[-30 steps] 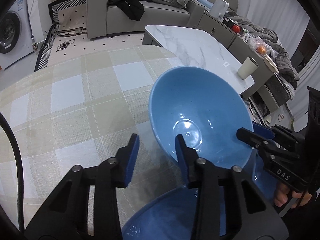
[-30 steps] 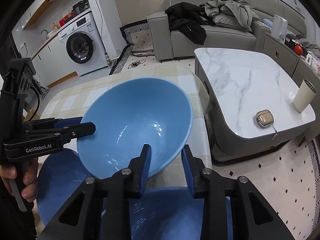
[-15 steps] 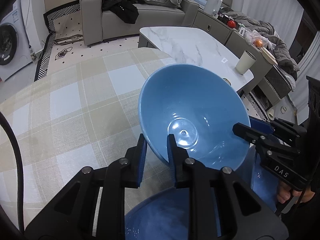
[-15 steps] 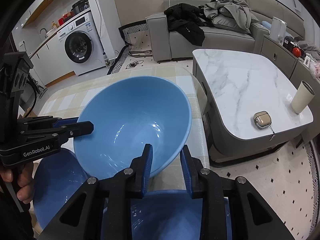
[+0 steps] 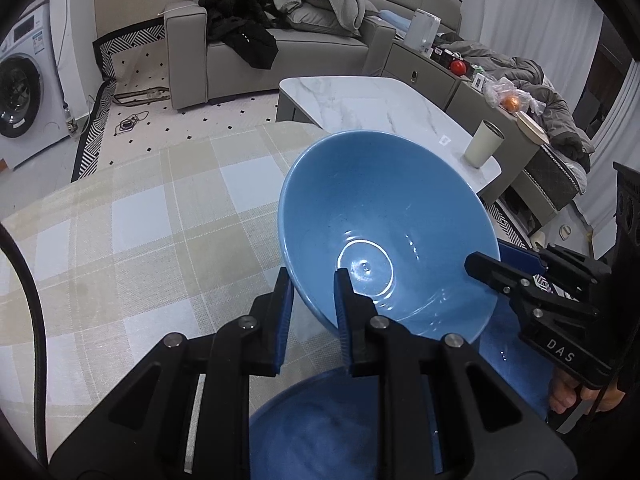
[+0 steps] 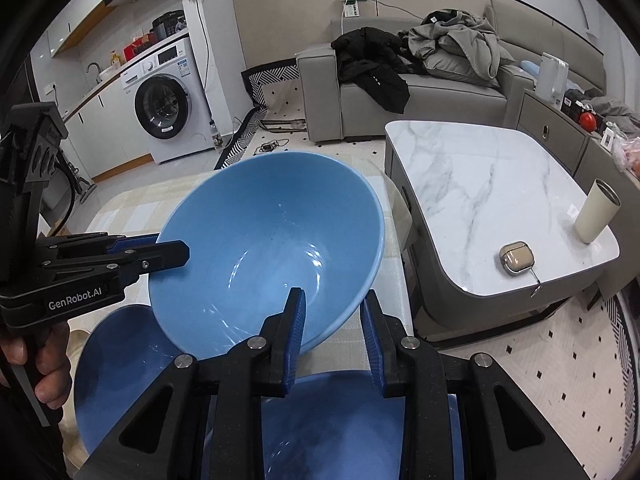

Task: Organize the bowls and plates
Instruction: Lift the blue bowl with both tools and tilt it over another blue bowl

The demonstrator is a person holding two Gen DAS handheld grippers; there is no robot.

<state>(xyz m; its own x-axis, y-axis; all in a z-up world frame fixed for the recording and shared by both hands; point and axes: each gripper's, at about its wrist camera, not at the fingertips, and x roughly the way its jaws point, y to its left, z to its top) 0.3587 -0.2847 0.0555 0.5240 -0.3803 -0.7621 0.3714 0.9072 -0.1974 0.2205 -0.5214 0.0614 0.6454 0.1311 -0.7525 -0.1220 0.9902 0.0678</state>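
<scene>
A light blue bowl [image 5: 384,224] is held tilted above the checked tablecloth [image 5: 140,232]; it also shows in the right wrist view [image 6: 268,252]. My left gripper [image 5: 314,292] is shut on its near rim, one finger inside and one outside. My right gripper [image 6: 332,320] is shut on the opposite rim in the same way. Below the bowl lie a darker blue plate [image 6: 116,364] and another blue dish [image 6: 352,420] under the right gripper. A blue dish [image 5: 320,428] also lies under the left gripper.
A marble coffee table [image 6: 488,184] stands right of the dining table, with a cream cup [image 6: 596,216] and a small tan case [image 6: 516,258]. A grey sofa [image 6: 404,96] with clothes and a washing machine [image 6: 168,100] stand farther back.
My left gripper has closed from open onto the bowl's rim. The bowl has risen slightly and tilted, held from both sides.
</scene>
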